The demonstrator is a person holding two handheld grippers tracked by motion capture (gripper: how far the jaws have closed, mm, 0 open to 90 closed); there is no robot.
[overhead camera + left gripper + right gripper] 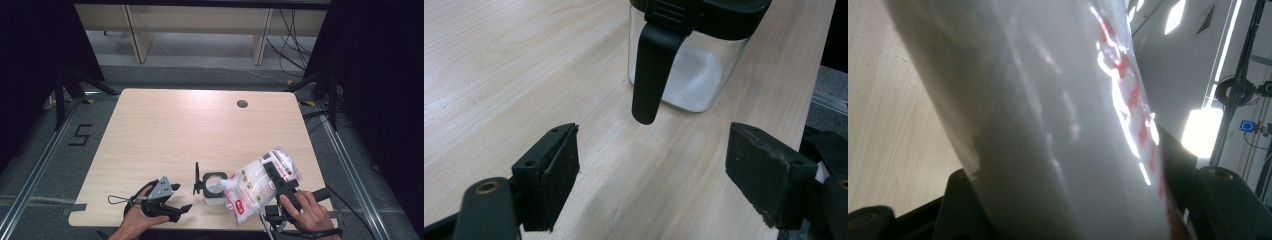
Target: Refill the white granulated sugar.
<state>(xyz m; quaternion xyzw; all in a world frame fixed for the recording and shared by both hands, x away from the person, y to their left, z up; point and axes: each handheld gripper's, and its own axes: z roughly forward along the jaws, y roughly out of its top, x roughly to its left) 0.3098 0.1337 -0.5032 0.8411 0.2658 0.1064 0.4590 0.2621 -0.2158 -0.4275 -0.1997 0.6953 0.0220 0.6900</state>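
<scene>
A clear glass jar (213, 189) with a black flip lid standing open holds a low layer of white granules; it stands near the table's front edge. My right gripper (280, 181) is shut on a white plastic refill pouch (257, 184) with red print, tilted so its spout (226, 184) hangs over the jar's mouth. In the right gripper view the pouch (1063, 120) sits between the jaws. My left gripper (176, 207) rests open on the table left of the jar. In the left gripper view the jar (691, 75) and its black hanging handle (651, 75) lie just beyond the open jaws.
The light wooden table (175, 130) has a round cable hole (242, 104) at the back right. Its front edge lies close under both hands. Dark curtains and metal rails flank the table; wooden furniture legs and cables stand behind it.
</scene>
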